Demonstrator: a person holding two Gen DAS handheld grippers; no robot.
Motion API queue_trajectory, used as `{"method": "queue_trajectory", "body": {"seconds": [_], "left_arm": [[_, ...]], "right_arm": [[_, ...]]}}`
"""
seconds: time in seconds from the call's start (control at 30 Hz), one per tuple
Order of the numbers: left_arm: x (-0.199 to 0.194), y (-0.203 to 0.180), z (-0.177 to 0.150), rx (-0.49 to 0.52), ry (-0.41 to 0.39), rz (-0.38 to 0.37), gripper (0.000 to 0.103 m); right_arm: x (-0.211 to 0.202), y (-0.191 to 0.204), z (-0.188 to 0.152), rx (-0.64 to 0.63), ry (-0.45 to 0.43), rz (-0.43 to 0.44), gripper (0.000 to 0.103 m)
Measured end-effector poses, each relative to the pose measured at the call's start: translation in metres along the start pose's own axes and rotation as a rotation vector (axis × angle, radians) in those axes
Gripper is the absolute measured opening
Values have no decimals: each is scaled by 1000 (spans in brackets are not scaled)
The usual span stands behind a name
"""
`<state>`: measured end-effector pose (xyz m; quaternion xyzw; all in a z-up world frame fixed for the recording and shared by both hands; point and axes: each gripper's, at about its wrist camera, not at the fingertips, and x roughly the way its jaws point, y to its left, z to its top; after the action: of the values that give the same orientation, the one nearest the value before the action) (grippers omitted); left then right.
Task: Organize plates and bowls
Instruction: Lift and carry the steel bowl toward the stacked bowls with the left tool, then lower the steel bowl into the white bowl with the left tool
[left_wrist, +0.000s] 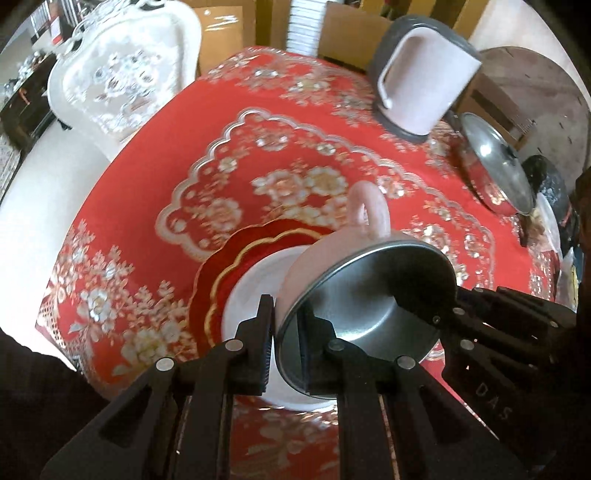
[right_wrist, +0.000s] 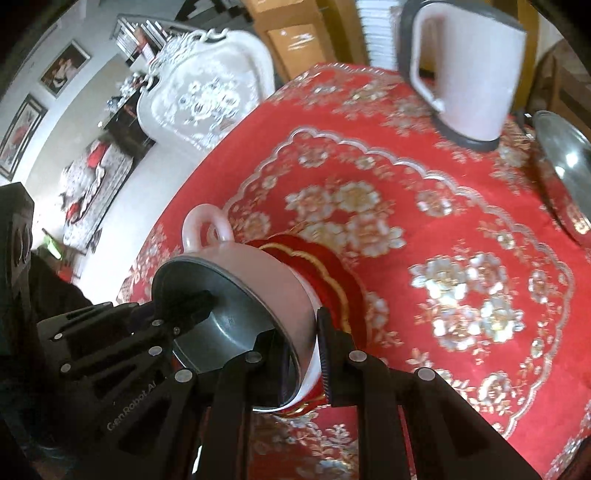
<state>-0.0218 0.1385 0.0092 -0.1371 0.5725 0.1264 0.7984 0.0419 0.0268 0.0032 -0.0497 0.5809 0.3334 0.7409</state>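
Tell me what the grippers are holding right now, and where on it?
Both hold the pink bowl by its rim. The left gripper and the right gripper each have one finger inside the metal interior and one on the outer wall, above the red plate.

Pink bowl tilted above a red plate

The pink bowl (left_wrist: 364, 291) has a grey metal inside and a ring handle on its far side; it is tipped, with its opening toward the cameras. Under it lies a red plate (left_wrist: 218, 280) with a wavy gold line and a white middle, flat on the table.
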Motion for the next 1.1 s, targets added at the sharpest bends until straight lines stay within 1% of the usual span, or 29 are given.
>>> {"method": "queue_trajectory", "body": {"seconds": [0.17, 0.23, 0.3, 0.33, 0.43, 0.5, 0.53, 0.57, 0.67, 0.73, 0.77, 0.8, 0.83, 0.87, 0.9, 0.93, 0.97, 1.0, 1.07, 1.1], "left_arm": [[20, 12, -10, -17, 42, 14, 10], [26, 14, -12, -18, 52, 17, 10], [30, 15, -13, -18, 51, 24, 10], [29, 15, -14, -18, 42, 24, 10], [28, 18, -11, -33, 48, 9, 10], [23, 20, -10, -31, 29, 17, 11], [21, 21, -9, -31, 21, 20, 12], [20, 22, -8, -33, 18, 16, 13], [19, 23, -8, -32, 17, 21, 15], [17, 22, -9, -27, 8, 36, 15], [15, 21, -10, -23, 2, 43, 15], [12, 20, -12, -18, -7, 52, 18], [8, 18, -14, -12, -20, 69, 25], [5, 17, -16, -8, -28, 80, 32], [1, 16, -18, -3, -45, 98, 47], [-4, 15, -20, 0, -69, 119, 56], [-9, 14, -22, 2, -92, 138, 57], [-14, 12, -24, 6, -120, 162, 58], [-21, 11, -26, 8, -145, 195, 63], [-23, 10, -28, 1, -155, 211, 65]], "right_arm": [[25, 4, -5, 1, 48, 1, 14], [33, 2, -8, 9, 64, 4, 14], [37, 2, -9, 13, 66, 11, 17], [37, 2, -9, 10, 66, 17, 18], [35, 3, -8, 11, 72, 15, 19], [30, 1, -8, 23, 60, 35, 21], [28, 0, -7, 28, 52, 38, 23], [25, 0, -7, 24, 45, 32, 25], [17, 3, -5, -1, 28, 7, 26], [12, 2, -7, -6, 16, 2, 31], [9, 3, -8, -9, 9, -5, 36], [6, 4, -10, -17, 0, -12, 39], [1, 5, -12, -24, -13, -21, 41], [-2, 5, -13, -26, -25, -30, 46], [-7, 6, -16, -24, -43, -44, 53], [-13, 6, -18, -19, -68, -57, 57], [-19, 7, -20, -13, -92, -72, 66], [-23, 8, -22, -8, -113, -95, 73], [-31, 10, -26, 3, -157, -161, 75], [-34, 10, -28, 9, -167, -178, 75]]}}
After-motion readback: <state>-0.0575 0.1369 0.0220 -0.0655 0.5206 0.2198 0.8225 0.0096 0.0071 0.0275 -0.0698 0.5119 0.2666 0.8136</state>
